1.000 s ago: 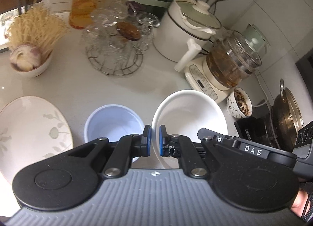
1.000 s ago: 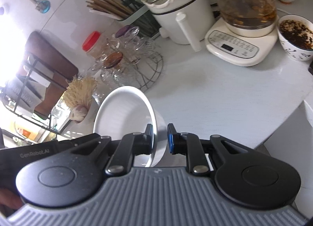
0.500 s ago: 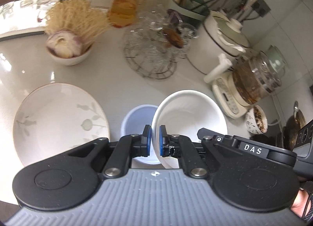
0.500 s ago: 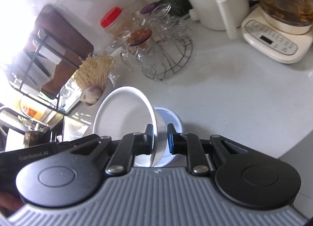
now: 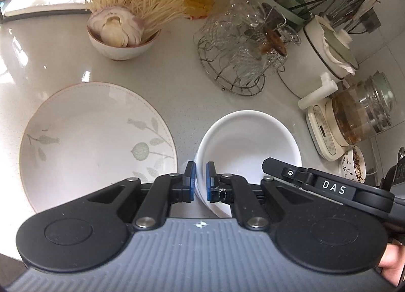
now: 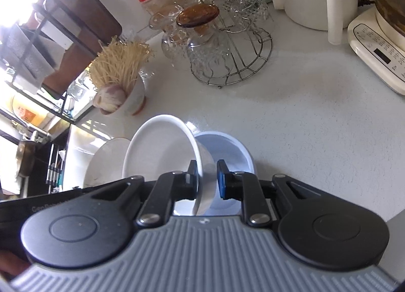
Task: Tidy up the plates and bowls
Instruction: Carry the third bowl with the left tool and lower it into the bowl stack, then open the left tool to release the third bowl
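Left gripper (image 5: 200,182), black linkage arms with blue pads: pitched steeply downward, jaws closed narrowly on the near rim of a round white ceramic bowl (image 5: 249,140). Bare fingers (image 5: 391,265) are seen at the lower right edge of the housing. Right gripper (image 6: 207,179), same build: also pitched steeply down, pads clamped across the tilted wall of the same bowl, one inside, one outside.
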### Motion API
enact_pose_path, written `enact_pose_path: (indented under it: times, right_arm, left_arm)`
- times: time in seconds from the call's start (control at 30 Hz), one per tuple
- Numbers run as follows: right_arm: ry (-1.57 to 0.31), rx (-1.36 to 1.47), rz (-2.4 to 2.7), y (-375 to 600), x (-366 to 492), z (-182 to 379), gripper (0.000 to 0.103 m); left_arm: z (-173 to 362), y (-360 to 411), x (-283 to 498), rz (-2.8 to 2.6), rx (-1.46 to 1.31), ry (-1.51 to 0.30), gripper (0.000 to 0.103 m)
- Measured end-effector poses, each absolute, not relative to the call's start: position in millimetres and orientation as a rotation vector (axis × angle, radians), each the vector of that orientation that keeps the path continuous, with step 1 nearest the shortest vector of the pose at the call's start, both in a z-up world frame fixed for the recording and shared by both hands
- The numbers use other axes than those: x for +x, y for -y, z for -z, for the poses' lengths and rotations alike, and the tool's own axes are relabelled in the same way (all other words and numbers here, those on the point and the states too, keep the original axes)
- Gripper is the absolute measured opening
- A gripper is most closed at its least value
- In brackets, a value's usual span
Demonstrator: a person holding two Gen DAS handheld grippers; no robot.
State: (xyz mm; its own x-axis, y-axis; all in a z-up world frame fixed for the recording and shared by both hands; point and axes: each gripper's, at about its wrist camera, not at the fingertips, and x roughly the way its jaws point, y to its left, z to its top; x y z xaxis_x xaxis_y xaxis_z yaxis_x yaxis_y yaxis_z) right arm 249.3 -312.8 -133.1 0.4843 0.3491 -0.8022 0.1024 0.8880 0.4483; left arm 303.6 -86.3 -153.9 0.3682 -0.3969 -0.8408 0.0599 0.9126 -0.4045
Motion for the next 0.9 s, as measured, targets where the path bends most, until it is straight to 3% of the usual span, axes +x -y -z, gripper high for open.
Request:
enact_pose_path:
  times: [0.33, 0.4, 0.53, 0.9]
  right_arm:
    - [-1.090, 0.504, -0.104, 329.2, 250.6, 142.8, 0.020]
    - [-1.084, 0.511, -0.106, 332.4, 251.4, 141.8, 0.031]
    - [-1.055, 0.516, -0.106, 338.9, 250.5, 136.8, 0.048]
    - [-1.109, 0.593, -0.066, 356.2, 255.7, 167.3, 0.048]
  left_arm:
    - [163.9, 102.1, 313.3, 0.326, -0.316, -1.189, 0.008]
    - [164.8, 103.2, 314.7, 0.326, -0.314, -1.197, 0.009]
    - [167.5, 102.8, 314.7, 0.309, -0.323, -1.213, 0.028]
    - [163.6, 107.3, 308.3, 0.297, -0.304, -1.199, 0.039]
